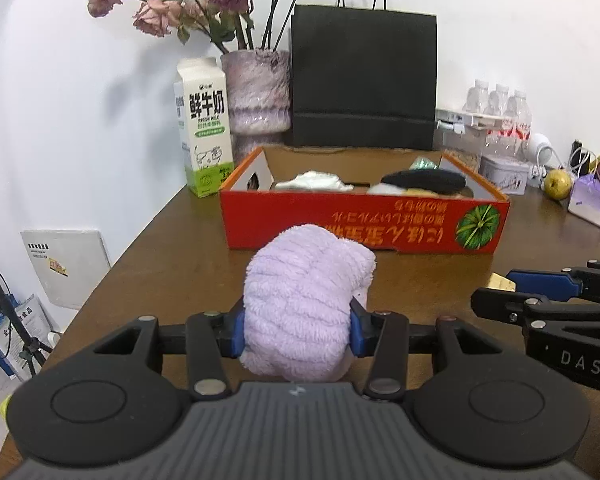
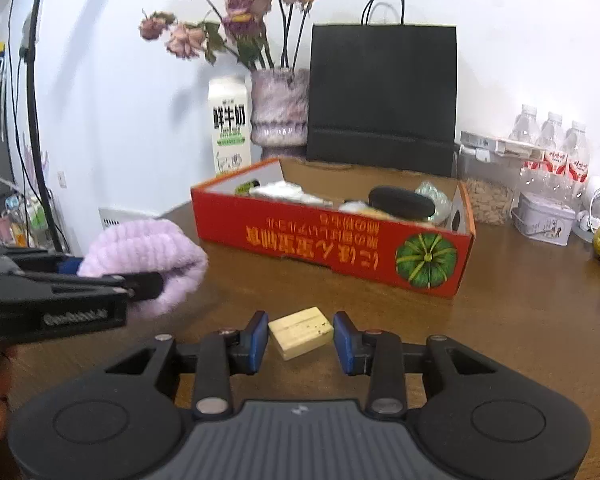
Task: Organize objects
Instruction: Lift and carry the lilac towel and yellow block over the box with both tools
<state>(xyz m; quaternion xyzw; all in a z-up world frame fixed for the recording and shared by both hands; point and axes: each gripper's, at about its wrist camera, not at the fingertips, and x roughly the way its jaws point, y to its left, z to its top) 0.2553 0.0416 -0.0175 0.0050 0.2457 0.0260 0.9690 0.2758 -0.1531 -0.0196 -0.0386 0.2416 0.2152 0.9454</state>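
- Milk carton (image 1: 206, 128): stands upright on the brown table (image 1: 160, 248), at about ten o'clock from the red box, near its left end.
- Vase (image 1: 258, 88): mottled lilac and holding wilted roses, it stands just beside the carton, at three o'clock from it.
- Left gripper (image 1: 298, 328): its blue pads pinch a fluffy lilac towel (image 1: 304, 292) from both sides. The bundle bulges up and forward between the fingers. It sits at six o'clock from the box, towards the box's left half. In the right wrist view the towel appears clear of the tabletop.
- Red box (image 1: 340, 224): an open cardboard tray in mid-table, printed with a green pumpkin and upside-down lettering. Inside it lie a white cloth (image 1: 312, 182) on the left and a black case (image 1: 422, 180) on the right.
- Black paper bag (image 1: 364, 80): stands upright against the wall at twelve o'clock from the box.
- Right gripper (image 2: 301, 340): its pads are closed against the sides of a small pale wooden block (image 2: 300, 332). It is at six o'clock from the box's middle, well apart from the box wall.
- Water bottles (image 1: 500, 104): three of them, at two o'clock from the box.
- Tin (image 1: 504, 172): at three o'clock from the box, with a yellow-green fruit (image 1: 558, 184) to its right.
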